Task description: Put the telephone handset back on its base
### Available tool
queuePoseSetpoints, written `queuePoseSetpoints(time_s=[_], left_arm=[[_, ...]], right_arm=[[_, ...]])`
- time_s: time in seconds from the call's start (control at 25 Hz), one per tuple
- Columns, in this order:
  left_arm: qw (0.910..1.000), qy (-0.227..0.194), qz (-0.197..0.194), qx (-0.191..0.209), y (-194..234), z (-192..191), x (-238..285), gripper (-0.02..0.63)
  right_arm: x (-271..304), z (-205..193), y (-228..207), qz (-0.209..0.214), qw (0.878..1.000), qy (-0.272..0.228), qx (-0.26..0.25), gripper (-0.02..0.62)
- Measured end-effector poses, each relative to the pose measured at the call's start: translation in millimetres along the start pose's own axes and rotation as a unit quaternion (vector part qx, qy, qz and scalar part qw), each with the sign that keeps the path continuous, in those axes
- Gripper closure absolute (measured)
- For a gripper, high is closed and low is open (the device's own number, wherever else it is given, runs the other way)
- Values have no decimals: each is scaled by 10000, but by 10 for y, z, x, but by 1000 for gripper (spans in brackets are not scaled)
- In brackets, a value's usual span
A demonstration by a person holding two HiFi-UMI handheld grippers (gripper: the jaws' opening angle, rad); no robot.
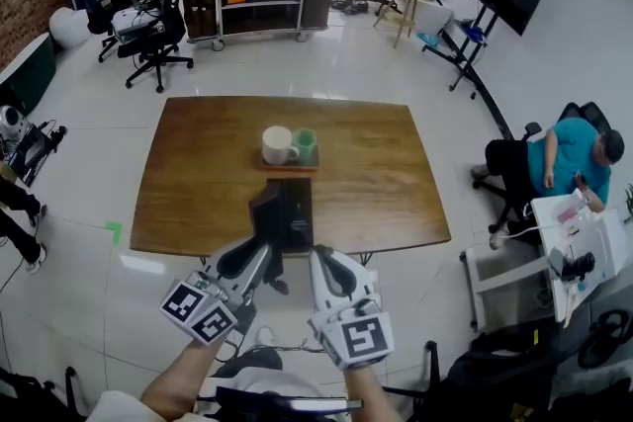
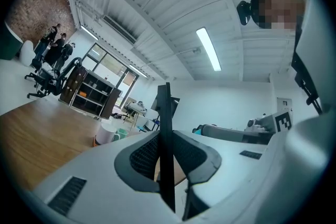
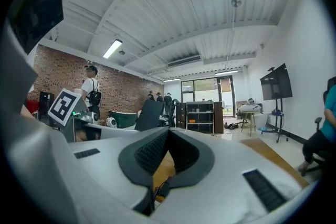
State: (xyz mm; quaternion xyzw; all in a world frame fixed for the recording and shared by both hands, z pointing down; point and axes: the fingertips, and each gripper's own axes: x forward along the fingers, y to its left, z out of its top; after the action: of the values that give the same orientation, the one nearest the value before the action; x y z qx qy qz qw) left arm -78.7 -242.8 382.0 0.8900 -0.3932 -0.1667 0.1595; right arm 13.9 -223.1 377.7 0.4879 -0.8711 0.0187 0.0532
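While clamped in the left gripper, the handset is being held just left of its base.
The right gripper is being held closed and empty, at the table's near edge.

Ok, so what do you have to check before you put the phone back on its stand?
1. Handset gripped: ok. The left gripper is shut on the black handset.
2. Base within reach: ok. The base lies at the table's near edge, just ahead of both grippers.
3. Handset lined up over base: not ok. In the head view it is held beside the base's left edge, not above it.
4. Mugs out of the way: ok. The white mug and green mug stand beyond the base, apart from it.
5. Right gripper free: ok. The right gripper has its jaws together, with nothing between them.
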Motion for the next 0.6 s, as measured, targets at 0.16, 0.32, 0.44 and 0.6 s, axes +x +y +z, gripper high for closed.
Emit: queuePoseSetpoints(time_s=[0.16, 0.32, 0.44, 0.6], left_arm=[[9995, 172, 41, -252, 310, -125, 140, 537], [9974, 389, 37, -601, 597, -288, 264, 537], [9933, 462, 57, -1058, 812, -395, 334, 537], [9859, 547, 114, -1579, 1092, -542, 428, 537]], right_arm=[[192, -79, -69, -47, 9999, 92, 55, 595], [365, -143, -107, -51, 9998, 168, 82, 595], [470, -200, -127, -53, 9996, 238, 120, 595], [558, -293, -165, -86, 9992, 349, 172, 595]])
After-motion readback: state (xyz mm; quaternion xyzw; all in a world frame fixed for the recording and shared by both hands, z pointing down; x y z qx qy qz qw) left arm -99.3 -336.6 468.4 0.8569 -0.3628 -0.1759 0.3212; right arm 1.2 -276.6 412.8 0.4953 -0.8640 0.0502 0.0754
